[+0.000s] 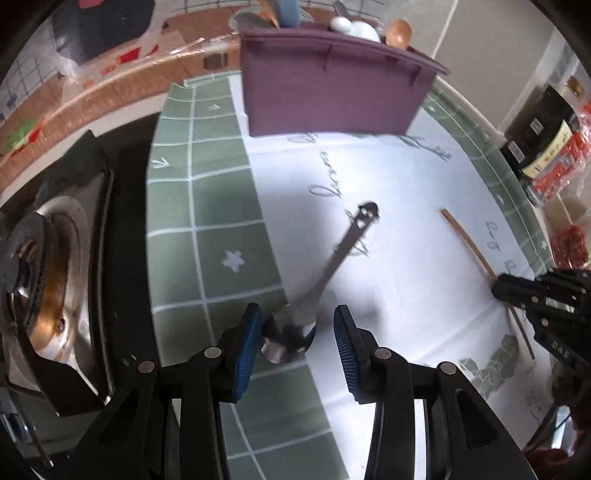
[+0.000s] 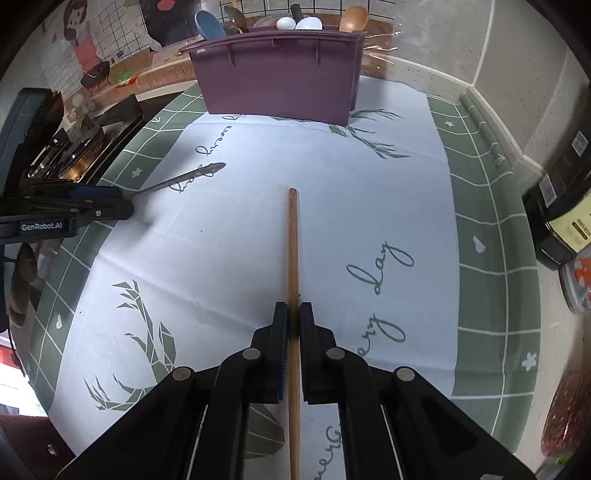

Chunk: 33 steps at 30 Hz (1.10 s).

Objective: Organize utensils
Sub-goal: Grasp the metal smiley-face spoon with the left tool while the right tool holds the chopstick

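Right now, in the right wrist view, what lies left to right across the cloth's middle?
Left claw → metal spoon → wooden chopstick, pinched in the right claw → dark bottle at the right edge.

A white cloth (image 2: 332,206) with green script, leaf prints and a green grid border covers the table (image 2: 491,110), whose speckled grey top shows at the far right. Behind it rises a grey wall (image 2: 443,44); further left, white tiles (image 2: 107,33) carry colourful stickers. A gas stove (image 1: 48,288) sits beside the cloth, daylight gleaming on its metal.
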Motion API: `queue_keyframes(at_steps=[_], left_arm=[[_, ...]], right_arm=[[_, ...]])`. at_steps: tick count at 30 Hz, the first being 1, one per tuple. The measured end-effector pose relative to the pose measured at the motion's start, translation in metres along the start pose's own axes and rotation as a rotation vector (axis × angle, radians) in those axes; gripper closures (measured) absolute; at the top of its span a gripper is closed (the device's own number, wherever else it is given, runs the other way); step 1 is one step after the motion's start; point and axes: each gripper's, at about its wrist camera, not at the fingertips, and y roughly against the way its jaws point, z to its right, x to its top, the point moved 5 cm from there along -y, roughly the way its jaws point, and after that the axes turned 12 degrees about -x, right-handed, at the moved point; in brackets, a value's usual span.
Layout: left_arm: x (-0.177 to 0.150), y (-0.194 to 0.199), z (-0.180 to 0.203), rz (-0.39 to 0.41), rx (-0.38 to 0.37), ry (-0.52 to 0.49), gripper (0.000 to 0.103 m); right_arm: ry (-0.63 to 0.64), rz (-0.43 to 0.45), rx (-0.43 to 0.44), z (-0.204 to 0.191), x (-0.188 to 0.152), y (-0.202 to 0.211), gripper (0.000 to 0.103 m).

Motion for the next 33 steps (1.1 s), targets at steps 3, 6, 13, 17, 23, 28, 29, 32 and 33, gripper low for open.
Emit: queue_keyframes(at_steps=[3, 6, 13, 17, 23, 28, 29, 32, 33], left_arm=[[-0.009, 0.001, 0.010, -0.025, -0.047, 0.004, 0.061], [-0.017, 0.000, 0.022, -0.062, -0.082, -0.004, 0.061], [-0.014, 0.003, 0.029, -0.059, -0.048, 0.022, 0.061], [0.003, -0.005, 0.027, -0.079, -0.079, 0.040, 0.061], [0.018, -0.022, 0.032, -0.162, 0.016, 0.004, 0.070], [0.031, -0.033, 0.040, -0.221, 0.095, -0.033, 0.074], [0.033, -0.036, 0.043, -0.232, 0.095, -0.045, 0.076], [0.040, -0.042, 0.051, -0.272, 0.073, -0.068, 0.092], [0.041, -0.044, 0.052, -0.279, 0.062, -0.065, 0.096]], right_arm=[[-0.007, 0.002, 0.007, 0.001, 0.001, 0.000, 0.099], [-0.005, 0.007, 0.003, -0.001, 0.004, -0.001, 0.099], [0.035, 0.004, -0.018, -0.010, 0.020, -0.008, 0.095], [0.022, -0.008, 0.050, -0.013, 0.018, -0.006, 0.098], [-0.040, -0.012, 0.055, 0.001, 0.008, -0.003, 0.098], [-0.060, -0.011, 0.049, 0.007, 0.002, -0.001, 0.098], [-0.062, -0.011, 0.048, 0.007, 0.001, -0.001, 0.098], [-0.064, -0.012, 0.040, 0.008, 0.002, -0.001, 0.098], [-0.063, -0.013, 0.037, 0.009, 0.003, -0.002, 0.098]])
